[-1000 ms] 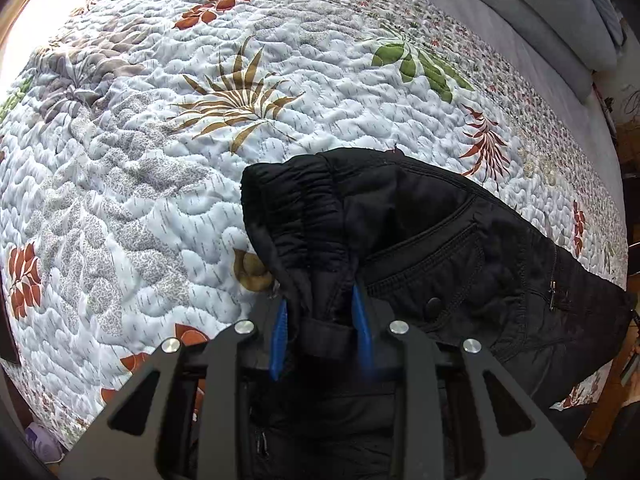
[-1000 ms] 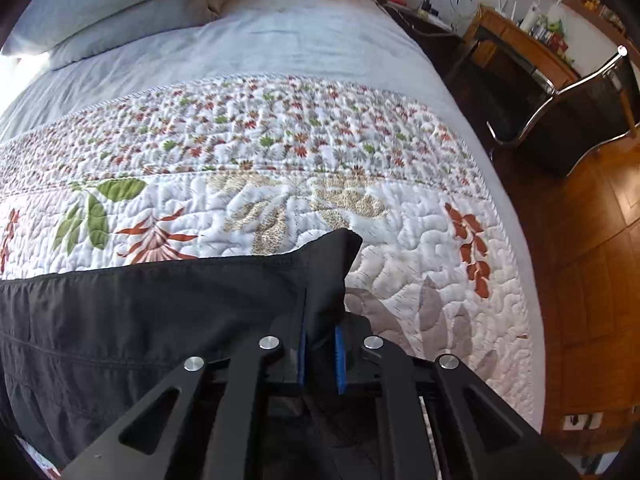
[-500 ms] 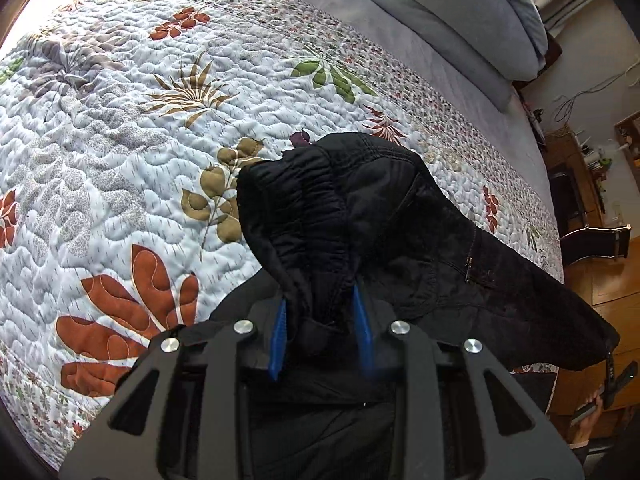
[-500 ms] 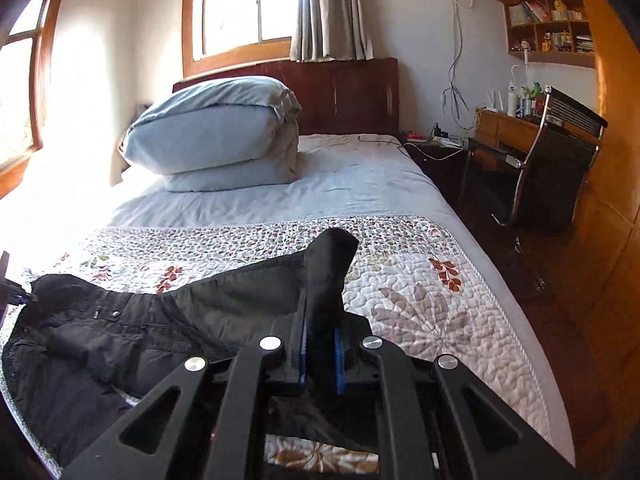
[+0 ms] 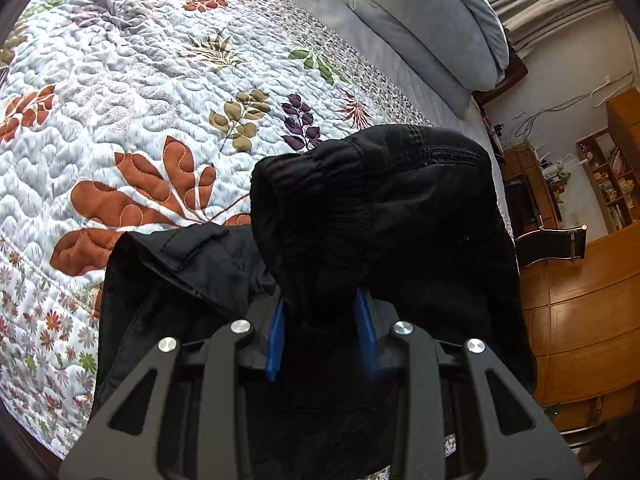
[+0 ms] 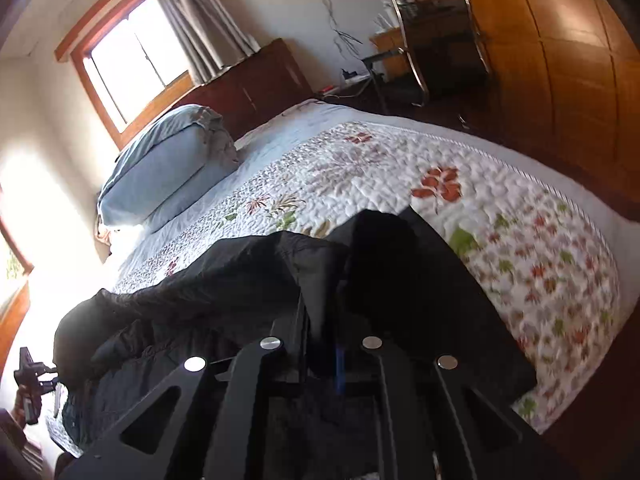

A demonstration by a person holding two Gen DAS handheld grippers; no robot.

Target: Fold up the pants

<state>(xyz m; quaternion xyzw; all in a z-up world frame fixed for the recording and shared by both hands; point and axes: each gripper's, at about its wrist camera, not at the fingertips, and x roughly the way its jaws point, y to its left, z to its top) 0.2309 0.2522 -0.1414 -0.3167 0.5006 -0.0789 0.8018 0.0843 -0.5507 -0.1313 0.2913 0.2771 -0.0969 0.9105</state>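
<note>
The black pants (image 5: 380, 216) are lifted off the floral quilt (image 5: 132, 92). My left gripper (image 5: 320, 320) is shut on the bunched elastic waistband, which stands up in front of the blue pads. My right gripper (image 6: 332, 344) is shut on the hem end of the pants (image 6: 384, 264); its pads are mostly hidden by cloth. In the right wrist view the pants stretch away to the left, where the left gripper (image 6: 30, 380) shows at the far end. A lower layer of the pants (image 5: 176, 264) lies on the quilt.
Stacked blue pillows (image 5: 436, 28) lie at the head of the bed against a dark headboard (image 6: 248, 92). A chair (image 6: 436, 36) and a desk stand beside the bed on a wooden floor (image 6: 568, 60). The quilt's edge (image 6: 592, 320) drops off on the right.
Both grippers have lifted and tilted, raising the pants off the quilt. The right wrist view has rolled, and the left wrist view has swung toward the pillows. The grips are unchanged.
</note>
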